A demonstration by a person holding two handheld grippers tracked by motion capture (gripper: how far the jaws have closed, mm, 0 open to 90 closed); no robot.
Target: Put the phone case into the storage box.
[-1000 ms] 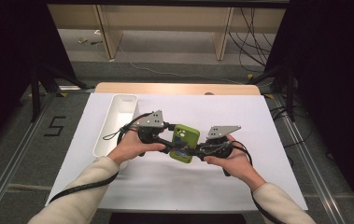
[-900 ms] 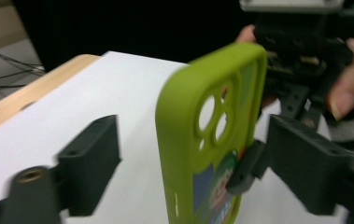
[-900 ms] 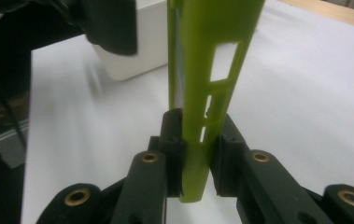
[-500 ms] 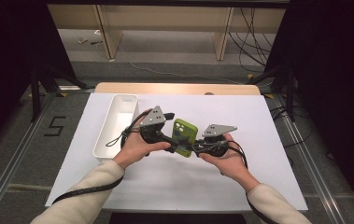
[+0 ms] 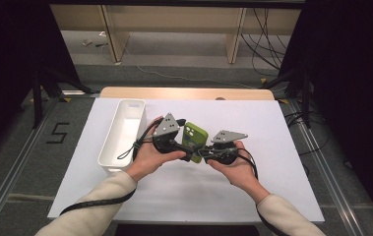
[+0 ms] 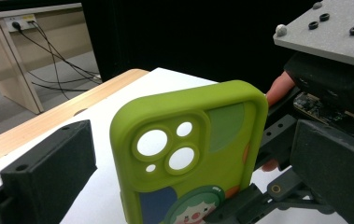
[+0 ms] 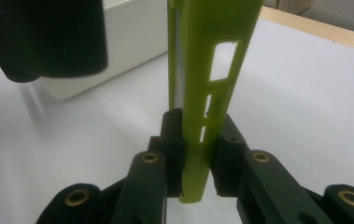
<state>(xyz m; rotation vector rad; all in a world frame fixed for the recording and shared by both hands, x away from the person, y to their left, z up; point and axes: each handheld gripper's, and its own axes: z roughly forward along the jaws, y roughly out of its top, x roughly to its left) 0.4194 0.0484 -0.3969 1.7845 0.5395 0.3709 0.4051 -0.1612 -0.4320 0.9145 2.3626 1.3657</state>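
A lime-green phone case (image 5: 194, 136) with camera cut-outs and a cartoon print is held above the white table (image 5: 272, 132) between both hands. My right gripper (image 5: 200, 153) is shut on its lower edge; in the right gripper view the two jaws (image 7: 195, 135) pinch the thin green rim (image 7: 212, 70). My left gripper (image 5: 186, 149) stands open, its jaws wide apart on either side of the case (image 6: 188, 158) without touching it. The right gripper's grey plate (image 6: 333, 28) shows at the upper right of the left gripper view.
A long white tray (image 5: 109, 142) lies on the table just left of the left hand, also seen close behind the case (image 7: 123, 42). The table's wooden far edge (image 5: 184, 93) borders the white sheet. Cables trail from both grippers along the forearms.
Both hands have carried the case a little farther from the person and closer together. The right gripper has kept its hold on the case throughout.
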